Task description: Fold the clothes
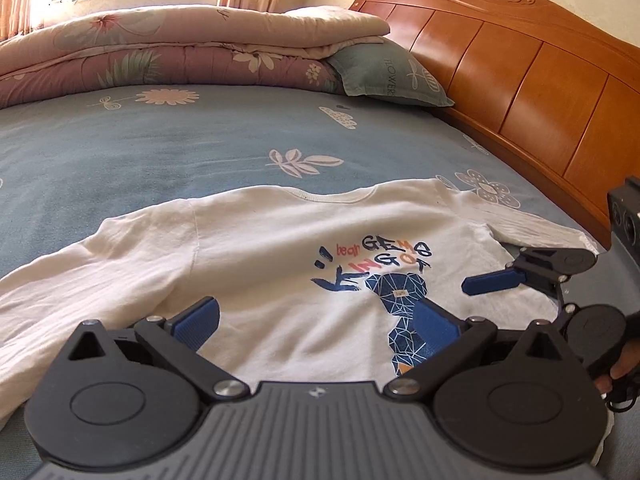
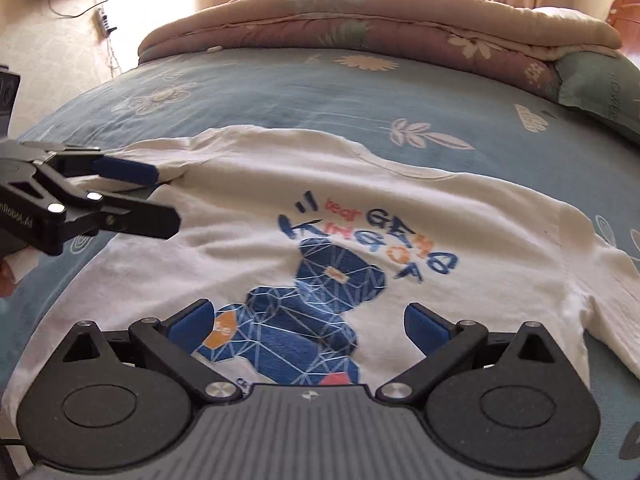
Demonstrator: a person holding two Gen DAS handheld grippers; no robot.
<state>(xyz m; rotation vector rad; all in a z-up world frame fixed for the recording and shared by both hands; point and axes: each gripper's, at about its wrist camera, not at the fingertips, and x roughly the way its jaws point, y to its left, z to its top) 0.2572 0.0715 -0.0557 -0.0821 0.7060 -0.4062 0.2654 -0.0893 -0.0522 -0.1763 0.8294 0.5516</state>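
Observation:
A white T-shirt [image 1: 280,264] with a blue bear print and lettering lies front up on the blue floral bed sheet [image 1: 160,152], collar toward the far side, sleeves spread out. My left gripper [image 1: 316,320] hovers open over the chest, near the left sleeve, holding nothing. One blue finger [image 1: 492,282] of the right gripper shows at the shirt's right side. In the right wrist view the T-shirt [image 2: 248,184] fills the middle. My right gripper [image 2: 310,320] stands open over the bear print. The left gripper [image 2: 166,198] reaches in from the left, open above the armpit area.
A folded floral quilt [image 1: 160,52] and a grey-green pillow [image 1: 384,76] lie at the far end of the bed. A wooden headboard [image 1: 520,80] runs along the right. A person's hand [image 1: 624,364] holds the right gripper. Bare sheet [image 2: 280,100] stretches beyond the collar.

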